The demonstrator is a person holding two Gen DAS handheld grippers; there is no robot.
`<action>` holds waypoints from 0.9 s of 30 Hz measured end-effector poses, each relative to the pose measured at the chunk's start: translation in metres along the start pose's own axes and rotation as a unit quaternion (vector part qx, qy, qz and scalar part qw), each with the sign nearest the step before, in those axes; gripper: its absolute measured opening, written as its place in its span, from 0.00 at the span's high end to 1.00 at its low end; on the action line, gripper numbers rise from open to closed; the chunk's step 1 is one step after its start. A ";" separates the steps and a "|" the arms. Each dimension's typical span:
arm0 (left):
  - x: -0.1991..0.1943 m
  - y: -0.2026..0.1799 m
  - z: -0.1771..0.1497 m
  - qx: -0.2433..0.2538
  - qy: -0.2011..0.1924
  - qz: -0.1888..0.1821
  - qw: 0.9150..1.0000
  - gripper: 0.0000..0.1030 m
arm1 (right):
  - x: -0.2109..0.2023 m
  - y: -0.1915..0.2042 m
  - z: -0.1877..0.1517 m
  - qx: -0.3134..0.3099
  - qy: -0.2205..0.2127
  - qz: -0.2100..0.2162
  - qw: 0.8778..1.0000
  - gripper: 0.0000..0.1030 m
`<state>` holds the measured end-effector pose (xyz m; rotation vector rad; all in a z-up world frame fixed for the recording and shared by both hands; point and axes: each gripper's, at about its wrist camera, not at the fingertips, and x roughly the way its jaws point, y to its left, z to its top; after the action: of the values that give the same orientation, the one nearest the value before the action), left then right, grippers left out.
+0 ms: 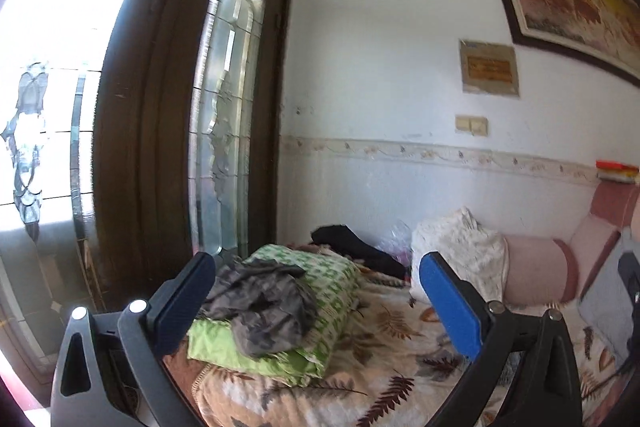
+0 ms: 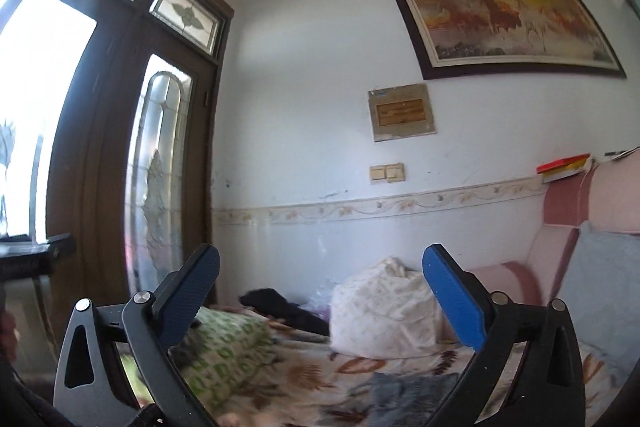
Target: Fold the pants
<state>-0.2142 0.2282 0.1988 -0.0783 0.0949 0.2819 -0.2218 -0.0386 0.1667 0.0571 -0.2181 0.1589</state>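
Right wrist view, wall plaque [image 2: 402,111] lettering unreadable

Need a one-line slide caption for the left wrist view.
Open left tongs raised over a leaf-print bedspread, empty, with a crumpled grey garment lying on a folded green quilt ahead.

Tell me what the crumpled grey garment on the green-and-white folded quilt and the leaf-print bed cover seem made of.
Crumpled grey garment: looks like thin, matte woven cloth, with soft irregular creases. Leaf-print bed cover: seems a plush, fleecy blanket, with a fuzzy surface and stitched edge. Neither is certain from here.
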 end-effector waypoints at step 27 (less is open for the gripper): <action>0.134 -0.238 -0.130 0.144 0.158 -0.137 0.967 0.00 | 0.051 -0.146 -0.174 0.000 0.154 -0.175 0.973 0.00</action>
<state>-0.0302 0.0250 0.0710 0.1539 0.4364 -0.0249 -0.1124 -0.1623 0.0024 0.0697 0.1033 -0.1832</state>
